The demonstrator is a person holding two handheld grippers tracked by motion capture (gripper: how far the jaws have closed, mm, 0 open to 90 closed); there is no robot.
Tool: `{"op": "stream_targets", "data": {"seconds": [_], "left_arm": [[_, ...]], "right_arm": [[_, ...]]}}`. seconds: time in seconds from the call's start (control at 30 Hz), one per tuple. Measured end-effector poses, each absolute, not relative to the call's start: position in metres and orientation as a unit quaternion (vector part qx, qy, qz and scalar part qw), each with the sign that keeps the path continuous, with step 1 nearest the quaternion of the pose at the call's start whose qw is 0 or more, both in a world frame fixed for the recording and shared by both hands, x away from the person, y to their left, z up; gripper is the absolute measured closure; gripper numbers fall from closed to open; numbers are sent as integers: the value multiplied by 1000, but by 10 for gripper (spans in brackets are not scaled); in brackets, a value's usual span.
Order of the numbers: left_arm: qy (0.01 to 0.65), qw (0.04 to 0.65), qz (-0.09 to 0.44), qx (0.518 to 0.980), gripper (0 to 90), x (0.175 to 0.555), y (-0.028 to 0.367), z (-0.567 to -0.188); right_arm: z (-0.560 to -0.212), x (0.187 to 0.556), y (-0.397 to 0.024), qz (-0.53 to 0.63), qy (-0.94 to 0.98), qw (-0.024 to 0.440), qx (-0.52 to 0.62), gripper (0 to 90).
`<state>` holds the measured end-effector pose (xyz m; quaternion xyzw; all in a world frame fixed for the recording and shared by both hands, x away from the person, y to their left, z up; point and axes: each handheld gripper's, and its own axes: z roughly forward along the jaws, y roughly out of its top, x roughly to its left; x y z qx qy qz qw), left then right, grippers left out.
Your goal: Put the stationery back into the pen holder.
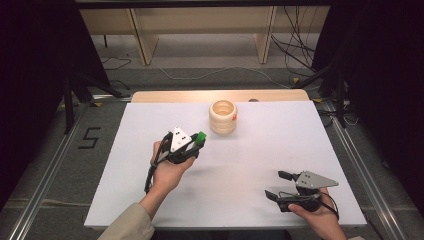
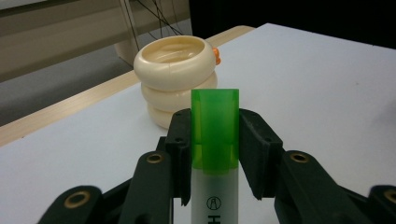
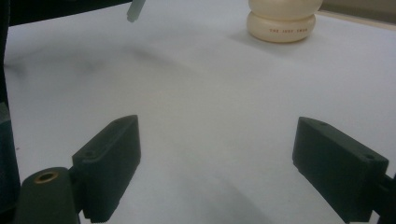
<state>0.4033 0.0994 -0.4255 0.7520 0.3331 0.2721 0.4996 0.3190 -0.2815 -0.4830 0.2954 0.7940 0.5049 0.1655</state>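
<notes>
Nearest the person, at the bench's [image 1: 240,165] front right, the right hand-held gripper [image 1: 280,186] lies low over the white surface, its jaws spread wide with nothing between them; in the right gripper view the two black pads [image 3: 109,163] stand well apart over bare bench, the right one cut off by the frame's edge. The hand [image 1: 320,217] that carries it is partly cropped by the lower border of the high view.

Farther in and to the left, the left hand-held gripper [image 1: 196,142] is clamped on a highlighter [image 2: 215,140], its pads pressing both sides of the translucent green cap. In the left gripper view the pale barrel runs out of the bottom of the frame, so its lower end is hidden and the printed lettering is cut off after one letter and a round mark. In the high view only the green cap [image 1: 200,136] projects past the gripper; the grey plate and the left hand [image 1: 167,172] cover the rest. A beige sleeve [image 1: 127,225] enters at the bottom edge.

Beyond the highlighter, near the bench's far edge, stands a cream holder [image 1: 223,116] shaped as three stacked rings, apart from both grippers. A small orange piece [image 2: 216,56] on its upper ring is too small to identify. In the right gripper view its top is cropped and the small print on its lowest ring is illegible.
</notes>
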Motion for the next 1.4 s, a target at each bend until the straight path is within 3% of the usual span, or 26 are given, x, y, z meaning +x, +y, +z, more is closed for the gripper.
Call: {"op": "stream_targets", "data": {"seconds": [1.4], "left_arm": [[327,550,280,715,669,429,85,-403]], "right_arm": [[-483,319,-283,508,790,166,301,162]]}}
